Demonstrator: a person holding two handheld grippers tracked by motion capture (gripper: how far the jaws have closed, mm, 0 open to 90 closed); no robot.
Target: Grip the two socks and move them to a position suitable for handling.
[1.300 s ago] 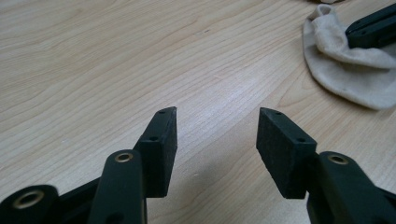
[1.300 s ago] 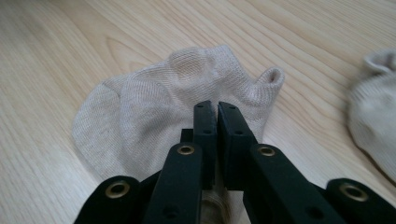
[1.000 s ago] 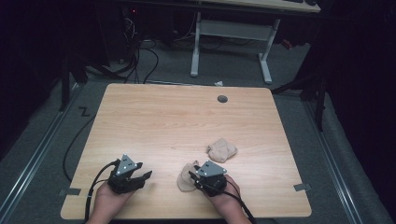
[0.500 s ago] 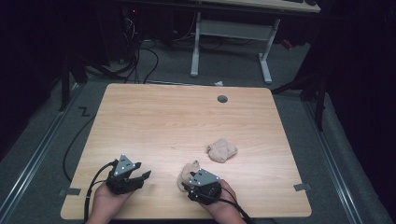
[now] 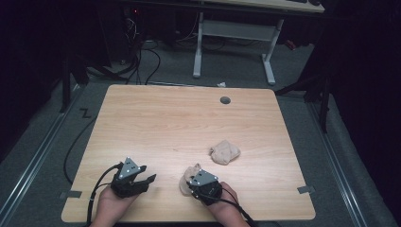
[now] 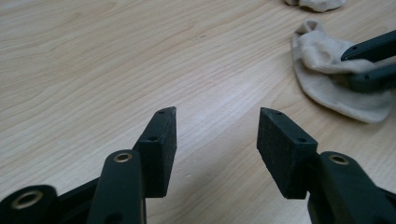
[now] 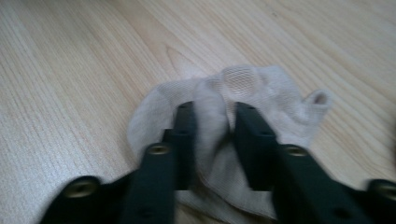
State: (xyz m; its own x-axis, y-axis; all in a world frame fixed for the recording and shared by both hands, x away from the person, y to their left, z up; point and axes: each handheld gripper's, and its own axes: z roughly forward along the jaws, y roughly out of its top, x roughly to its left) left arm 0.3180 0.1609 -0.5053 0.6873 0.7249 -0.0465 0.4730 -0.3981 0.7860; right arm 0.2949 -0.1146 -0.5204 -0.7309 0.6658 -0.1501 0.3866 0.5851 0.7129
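Observation:
A beige sock [image 5: 187, 178] lies crumpled near the table's front edge; my right gripper [image 5: 195, 176] is shut on a fold of it. In the right gripper view the sock [image 7: 261, 91] bunches up between the black jaws of that gripper [image 7: 212, 114]. A second beige sock [image 5: 224, 151] lies balled up farther back and to the right, apart from both grippers. My left gripper [image 5: 149, 175] stands open at the front left over bare wood; its own view shows the gripper [image 6: 217, 116] holding nothing, with the held sock [image 6: 327, 70] off to its right.
The wooden table [image 5: 165, 123] has a round grommet hole [image 5: 225, 100] near its far edge. Beyond the table stand a white desk frame [image 5: 236, 33] and cables on a grey floor. Tape marks sit at the table's front corners.
My right gripper has drawn back and left toward the front edge, dragging the pinched sock with it. The left gripper has barely moved.

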